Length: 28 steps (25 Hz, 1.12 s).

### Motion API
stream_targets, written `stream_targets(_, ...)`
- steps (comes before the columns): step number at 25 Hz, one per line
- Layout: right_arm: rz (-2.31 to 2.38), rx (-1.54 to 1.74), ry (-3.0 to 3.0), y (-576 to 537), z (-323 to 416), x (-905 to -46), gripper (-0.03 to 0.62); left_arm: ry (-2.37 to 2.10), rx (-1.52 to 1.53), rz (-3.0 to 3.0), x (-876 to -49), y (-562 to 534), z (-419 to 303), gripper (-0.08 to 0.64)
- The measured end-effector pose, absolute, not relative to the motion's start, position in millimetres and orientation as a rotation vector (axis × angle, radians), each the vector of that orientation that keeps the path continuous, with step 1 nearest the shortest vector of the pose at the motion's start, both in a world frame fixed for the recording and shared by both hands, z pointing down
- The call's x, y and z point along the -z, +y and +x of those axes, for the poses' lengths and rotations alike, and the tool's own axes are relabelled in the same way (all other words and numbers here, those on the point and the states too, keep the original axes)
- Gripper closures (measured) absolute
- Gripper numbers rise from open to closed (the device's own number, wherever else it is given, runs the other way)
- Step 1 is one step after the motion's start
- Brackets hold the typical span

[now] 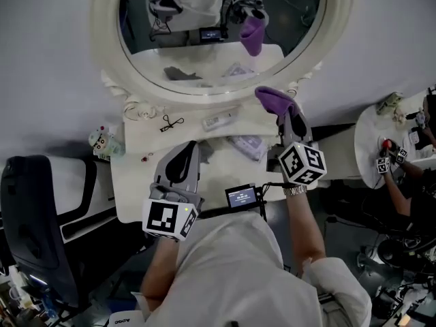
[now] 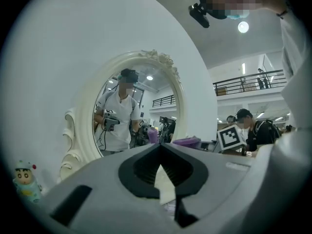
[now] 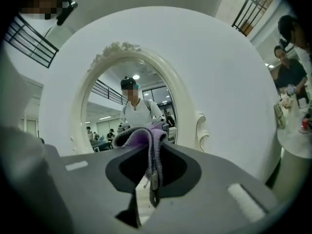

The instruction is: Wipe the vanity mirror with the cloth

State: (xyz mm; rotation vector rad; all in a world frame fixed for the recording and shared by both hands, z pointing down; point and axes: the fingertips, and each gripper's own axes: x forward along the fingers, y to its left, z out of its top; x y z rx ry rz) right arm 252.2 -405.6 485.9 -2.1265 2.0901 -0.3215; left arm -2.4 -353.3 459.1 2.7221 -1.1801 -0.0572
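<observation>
My right tongs (image 3: pixel 152 149) pinch the one purple cloth (image 3: pixel 140 134), held near the lower right rim of the single oval vanity mirror (image 1: pixel 197 95). My left tongs (image 2: pixel 160 146) are pressed together, empty, over the white tabletop (image 1: pixel 136 172).

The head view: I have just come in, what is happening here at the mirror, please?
A person stands at a white vanity table with a gripper in each hand. The right gripper is shut on a purple cloth, held up near the lower frame of the oval white-framed mirror. The cloth does not seem to touch the glass. The left gripper is shut with nothing in it, low over the table.
</observation>
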Motion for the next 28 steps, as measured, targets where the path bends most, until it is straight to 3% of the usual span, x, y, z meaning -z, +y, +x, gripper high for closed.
stream_targets(6, -2.049, 0.334, 2.078, -306.1, 205.7, -460.0, 0.537, -1.061, 0.101, 2.72, -477.4, -328.3, -20.9, 0.558)
stream_targets(11, -2.035, 0.378, 2.004, -231.7, 179.1, -452.1, 0.537, -0.843, 0.087, 2.814, -486.6, -288.4, 11.6, 0.558)
stream_targets(15, -1.975, 0.439, 2.052, -190.9, 157.8, -460.3, 0.537, -0.763, 0.241, 2.878, -461.3, -249.5, 24.7, 0.558)
stream_targets(24, -1.612, 0.42, 2.34, -134.3, 112.6, -467.5, 0.54, -1.197, -0.024, 2.751, -504.4, -168.5, -36.6, 0.558)
stream_targets(28, -1.533, 0.478, 2.416, -84.1, 131.5, -478.5, 0.54, -1.377, 0.025, 2.64, -500.6, -110.5, -19.8, 0.558)
